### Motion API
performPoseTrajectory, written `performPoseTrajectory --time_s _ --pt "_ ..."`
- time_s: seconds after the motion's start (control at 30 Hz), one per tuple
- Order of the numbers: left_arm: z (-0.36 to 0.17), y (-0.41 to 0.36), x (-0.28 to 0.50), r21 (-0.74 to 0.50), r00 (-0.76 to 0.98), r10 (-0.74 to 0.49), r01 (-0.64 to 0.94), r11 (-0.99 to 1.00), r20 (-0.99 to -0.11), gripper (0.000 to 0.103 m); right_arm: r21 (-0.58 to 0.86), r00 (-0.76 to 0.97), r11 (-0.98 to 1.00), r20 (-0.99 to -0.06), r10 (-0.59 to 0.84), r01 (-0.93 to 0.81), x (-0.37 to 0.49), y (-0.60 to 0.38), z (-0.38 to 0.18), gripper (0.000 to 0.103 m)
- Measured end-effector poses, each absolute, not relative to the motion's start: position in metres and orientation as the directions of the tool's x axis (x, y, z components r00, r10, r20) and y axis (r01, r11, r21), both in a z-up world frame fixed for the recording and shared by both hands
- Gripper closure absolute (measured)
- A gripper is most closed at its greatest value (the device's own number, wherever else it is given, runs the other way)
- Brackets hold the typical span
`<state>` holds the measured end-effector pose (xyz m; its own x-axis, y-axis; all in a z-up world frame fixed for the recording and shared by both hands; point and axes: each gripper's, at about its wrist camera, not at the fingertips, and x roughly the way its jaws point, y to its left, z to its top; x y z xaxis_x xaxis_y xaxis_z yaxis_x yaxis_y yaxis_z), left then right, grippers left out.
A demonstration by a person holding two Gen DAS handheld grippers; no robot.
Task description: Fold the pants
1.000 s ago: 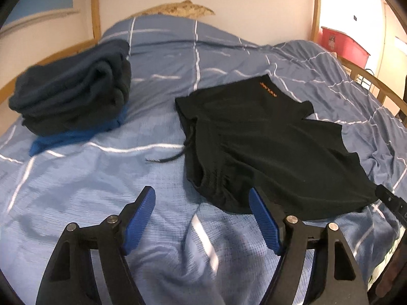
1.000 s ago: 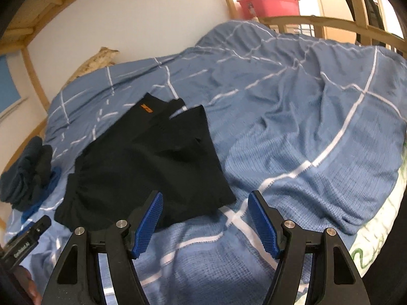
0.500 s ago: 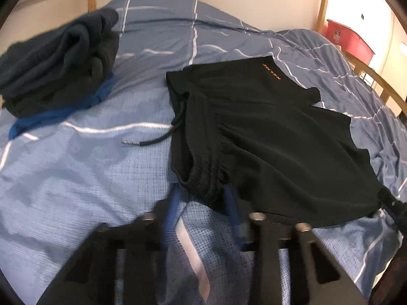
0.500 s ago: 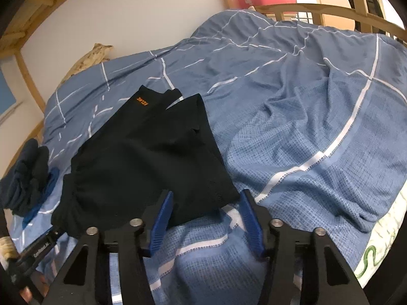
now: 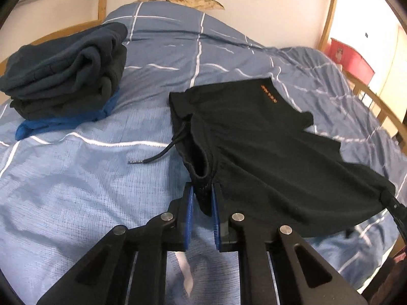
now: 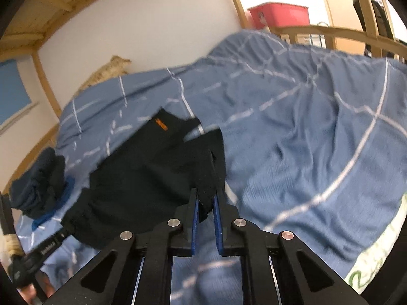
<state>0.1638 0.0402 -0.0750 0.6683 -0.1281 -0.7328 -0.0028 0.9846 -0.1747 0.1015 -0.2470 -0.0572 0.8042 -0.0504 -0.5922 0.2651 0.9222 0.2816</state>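
Observation:
Black shorts (image 5: 267, 137) with an orange logo and a loose drawstring (image 5: 162, 150) lie on the blue bed cover. My left gripper (image 5: 202, 193) is shut on the near waistband corner and lifts it slightly. My right gripper (image 6: 204, 200) is shut on the near leg-hem corner of the shorts (image 6: 152, 167), raised off the bed. The right gripper also shows in the left wrist view (image 5: 391, 203) at the shorts' right corner. The left gripper shows in the right wrist view (image 6: 58, 239) at the lower left.
A stack of folded dark clothes (image 5: 66, 68) over a blue garment sits at the left of the bed. The wooden bed rail (image 5: 381, 101) runs along the right side. A red bin (image 6: 278, 15) stands beyond the bed. The cover (image 6: 318, 139) is wrinkled.
Both grippers went from open to shut: the left closed on the waistband corner, the right on the hem corner. Both near corners now lift off the bed.

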Motion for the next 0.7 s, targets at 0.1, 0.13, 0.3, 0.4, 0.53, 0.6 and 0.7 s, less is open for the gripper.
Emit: performPoseTrajectory --time_s 0.1,0.13,0.3,0.4,0.53,0.6,0.7 --pt "-0.062 0.043 0.167 -0.191 0.672 -0.128 -0.02 0.981 -0.729 0.089 0.285 0.821 0.921 -0.567 -0.061 0.265 0.109 -0.249 -0.043 0.091" --pt "-0.058 0.043 0.169 -0.194 0.672 -0.128 -0.024 0.981 -0.73 0.089 0.291 0.824 0.921 -0.564 -0.054 0.26 0.115 -0.249 -0.036 0.091" --pt "-0.029 0.044 0.188 -0.217 0.675 -0.129 -0.047 0.975 -0.727 0.089 0.319 0.849 0.917 -0.526 -0.038 0.239 0.149 -0.256 -0.006 0.091" --pt "-0.016 0.043 0.208 -0.22 0.669 -0.129 -0.052 0.974 -0.732 0.089 0.321 0.859 0.922 -0.512 -0.024 0.217 0.177 -0.257 0.011 0.091" --pt "-0.005 0.048 0.244 -0.24 0.64 -0.138 -0.075 0.968 -0.756 0.089 0.286 0.864 0.941 -0.504 -0.015 0.183 0.233 -0.253 0.037 0.091" --pt "-0.002 0.052 0.268 -0.242 0.618 -0.134 -0.093 0.966 -0.775 0.089 0.27 0.859 0.948 -0.513 -0.009 0.171 0.257 -0.251 0.043 0.091" --pt "-0.001 0.056 0.298 -0.214 0.594 -0.108 -0.11 0.971 -0.797 0.089 0.238 0.831 0.959 -0.556 0.003 0.155 0.308 -0.244 0.045 0.091"
